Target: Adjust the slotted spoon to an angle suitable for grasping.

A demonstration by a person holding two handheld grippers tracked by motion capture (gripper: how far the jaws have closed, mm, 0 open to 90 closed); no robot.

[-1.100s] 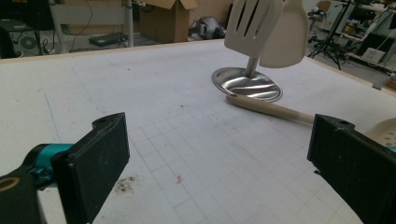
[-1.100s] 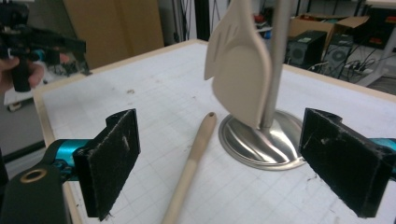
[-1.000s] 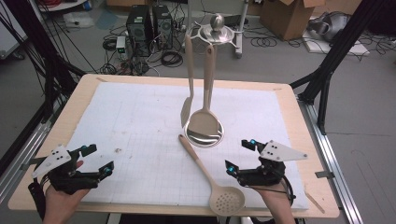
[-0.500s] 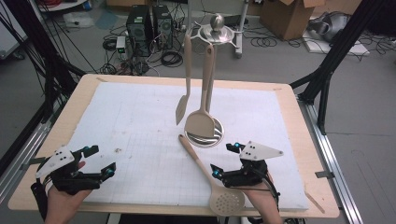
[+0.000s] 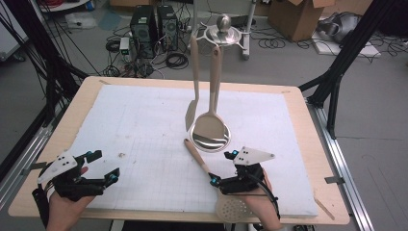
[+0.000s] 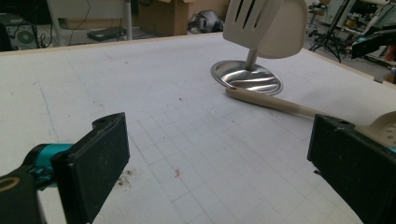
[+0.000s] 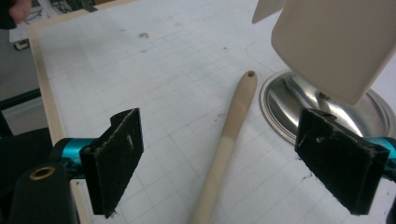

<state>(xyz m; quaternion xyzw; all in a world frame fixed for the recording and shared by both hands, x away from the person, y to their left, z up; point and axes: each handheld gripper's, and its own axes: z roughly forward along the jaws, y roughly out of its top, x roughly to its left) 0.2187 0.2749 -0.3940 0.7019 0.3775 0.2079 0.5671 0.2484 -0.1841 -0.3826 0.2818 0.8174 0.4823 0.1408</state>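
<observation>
Right hand-held gripper (image 5: 225,174) sits lower centre of the high view, jaws wide open straddling the beige wooden-handled skimmer spoon (image 7: 227,140), likely lined up to grab its handle. The spoon lies flat on the white gridded surface (image 5: 144,125), handle tip by the steel rack base (image 5: 210,137). Left hand-held gripper (image 5: 103,168) is open and empty, parked lower left.

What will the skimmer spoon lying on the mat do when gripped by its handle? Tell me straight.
The skimmer spoon looks rigid, so it should probably lift without flexing. Its round, smooth handle may roll or twist between the open jaws of the right gripper. The perforated head seems wider, so it would likely droop.
</observation>
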